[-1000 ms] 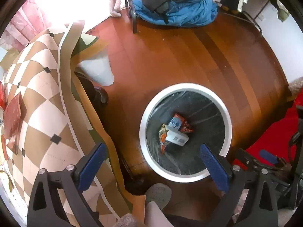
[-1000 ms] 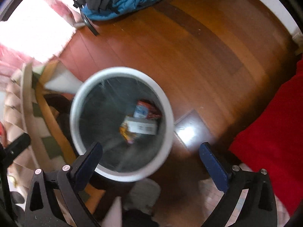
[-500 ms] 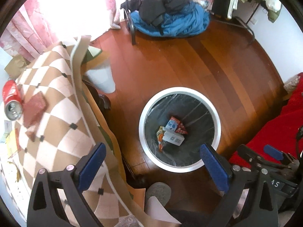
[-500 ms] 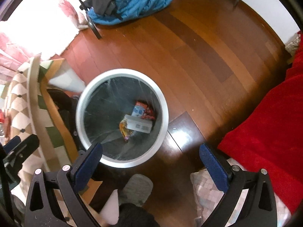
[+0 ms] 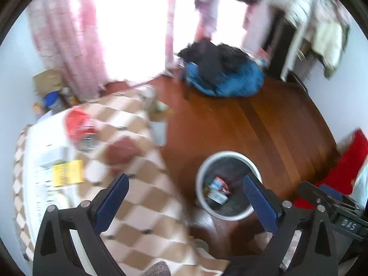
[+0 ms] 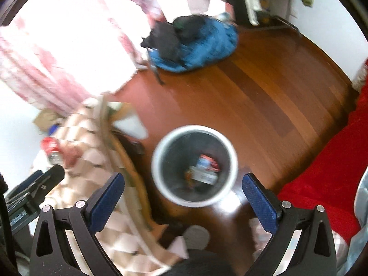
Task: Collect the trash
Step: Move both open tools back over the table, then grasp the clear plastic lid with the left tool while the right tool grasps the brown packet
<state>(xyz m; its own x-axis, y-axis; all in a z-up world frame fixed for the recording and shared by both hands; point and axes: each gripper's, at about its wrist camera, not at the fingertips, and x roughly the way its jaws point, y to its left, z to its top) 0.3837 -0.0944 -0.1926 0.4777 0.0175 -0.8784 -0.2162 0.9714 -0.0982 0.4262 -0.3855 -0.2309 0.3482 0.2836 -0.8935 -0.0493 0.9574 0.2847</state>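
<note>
Right wrist view: white-rimmed bin holds wrappers (blurred).

Free room vs. obstacles, both wrist views

Wood floor lies bare btwn bin and blue clothes pile at 12 o'clock. Table w/ checked cloth blocks 9 o'clock, carrying can & papers; red fabric crowds 3 o'clock.
</note>
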